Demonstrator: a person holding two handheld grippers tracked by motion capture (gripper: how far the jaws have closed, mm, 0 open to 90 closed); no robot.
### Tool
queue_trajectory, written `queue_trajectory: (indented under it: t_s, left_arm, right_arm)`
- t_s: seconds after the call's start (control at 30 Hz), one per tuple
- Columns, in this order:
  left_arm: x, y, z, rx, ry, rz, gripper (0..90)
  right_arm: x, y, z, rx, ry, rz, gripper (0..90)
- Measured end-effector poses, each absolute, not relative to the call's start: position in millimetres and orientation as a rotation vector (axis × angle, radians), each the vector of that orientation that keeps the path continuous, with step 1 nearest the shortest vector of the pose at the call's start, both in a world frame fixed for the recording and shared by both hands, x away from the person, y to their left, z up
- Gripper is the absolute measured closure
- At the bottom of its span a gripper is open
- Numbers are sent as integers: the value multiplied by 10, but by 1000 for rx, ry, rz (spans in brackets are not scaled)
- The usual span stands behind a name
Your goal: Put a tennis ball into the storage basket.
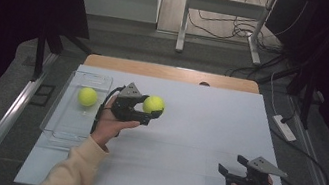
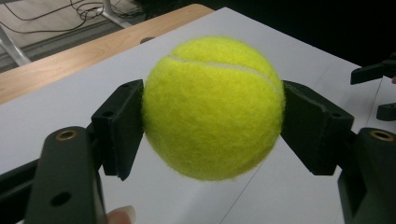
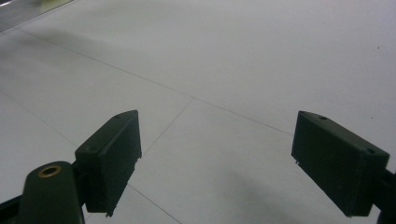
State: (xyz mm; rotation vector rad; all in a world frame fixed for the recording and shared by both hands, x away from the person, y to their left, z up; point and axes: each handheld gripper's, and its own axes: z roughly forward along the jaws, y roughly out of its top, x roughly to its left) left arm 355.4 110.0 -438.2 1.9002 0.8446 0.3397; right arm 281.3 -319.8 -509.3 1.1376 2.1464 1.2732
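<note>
The left gripper (image 1: 152,115) clamps a ball (image 2: 213,108) between both pads — held above the table (image 1: 184,141), just right of the tray (image 1: 61,128), where a second ball (image 1: 87,96) lies. The right gripper (image 1: 231,167) rests near the table's right corner — jaws wide apart, nothing between them.

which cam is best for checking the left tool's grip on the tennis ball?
Left gripper view: the held tennis ball sits close up with both pads pressed on its sides. The high view shows the same ball small at the left tool, contact hard to judge. The right gripper view looks at white table.
</note>
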Motion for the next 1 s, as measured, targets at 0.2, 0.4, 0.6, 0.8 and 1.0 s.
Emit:
queue_trajectory:
  t_s: [0.2, 0.4, 0.6, 0.8, 1.0]
  left_arm:
    - [3518, 1151, -4369, 1894, 845, 356, 277]
    - [3494, 1213, -4368, 1886, 854, 364, 277]
    - [3471, 1285, -4356, 1874, 871, 372, 277]
    - [3446, 1358, -4326, 1861, 881, 379, 277]
    - [3436, 1408, -4326, 1858, 891, 390, 277]
  right_arm:
    - [2810, -3200, -5094, 1141, 2145, 1274, 160]
    - [2810, -3182, -5097, 1141, 2146, 1272, 160]
    - [2803, -3166, -5100, 1136, 2151, 1271, 160]
    - [2807, -3174, -5101, 1144, 2147, 1276, 160]
    - [2804, -3152, -5100, 1139, 2151, 1274, 160]
